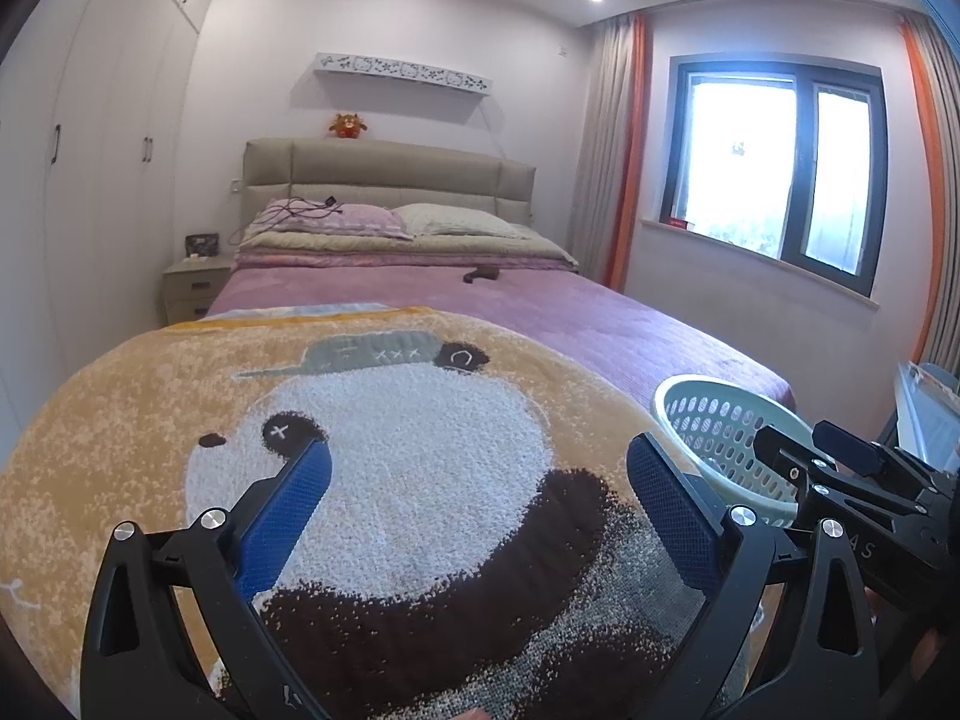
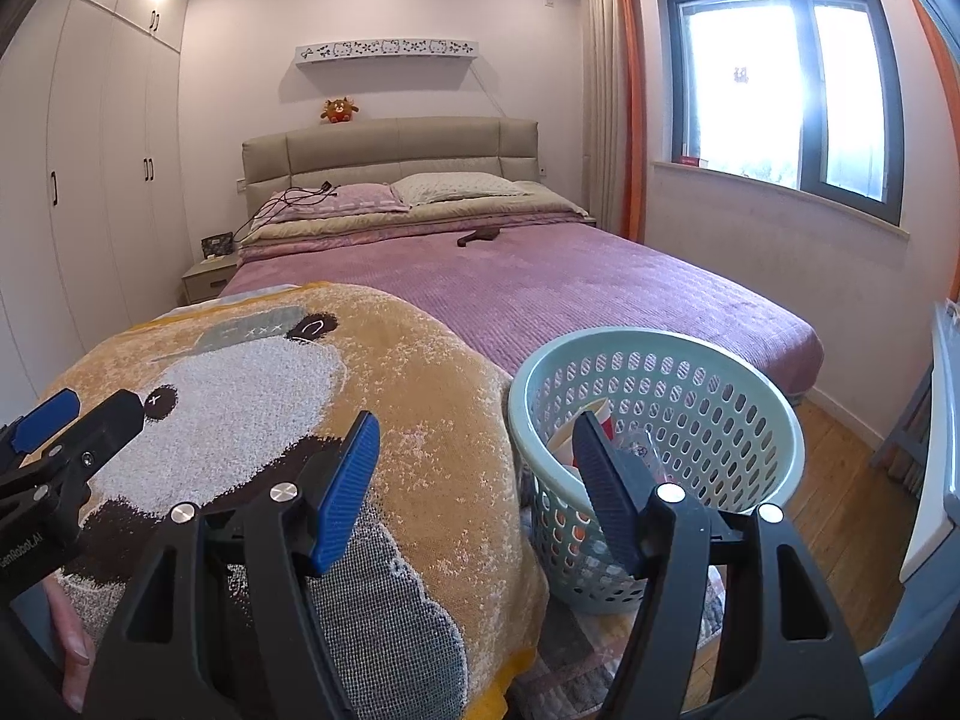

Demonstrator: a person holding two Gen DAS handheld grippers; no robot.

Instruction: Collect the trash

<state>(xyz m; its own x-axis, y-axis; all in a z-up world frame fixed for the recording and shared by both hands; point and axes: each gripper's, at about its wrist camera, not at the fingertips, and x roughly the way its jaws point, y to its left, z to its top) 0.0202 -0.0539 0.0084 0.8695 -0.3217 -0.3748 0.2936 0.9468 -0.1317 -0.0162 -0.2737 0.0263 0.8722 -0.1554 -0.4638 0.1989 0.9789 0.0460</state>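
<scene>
beside the basket (image 2: 720, 360), at the foot of the bed (image 2: 600, 288), i hold both grippers out over the panda blanket (image 2: 420, 420). the risk i see: my right gripper (image 2: 474, 474) sits just left of the basket rim, so a careless swing could knock it over and spill the trash (image 2: 591, 414) already inside. both point slightly downward, side by side. my left gripper (image 1: 480, 480) is wide open and empty; the right is parted too, holding nothing. no loose trash shows on the blanket near the basket.
</scene>
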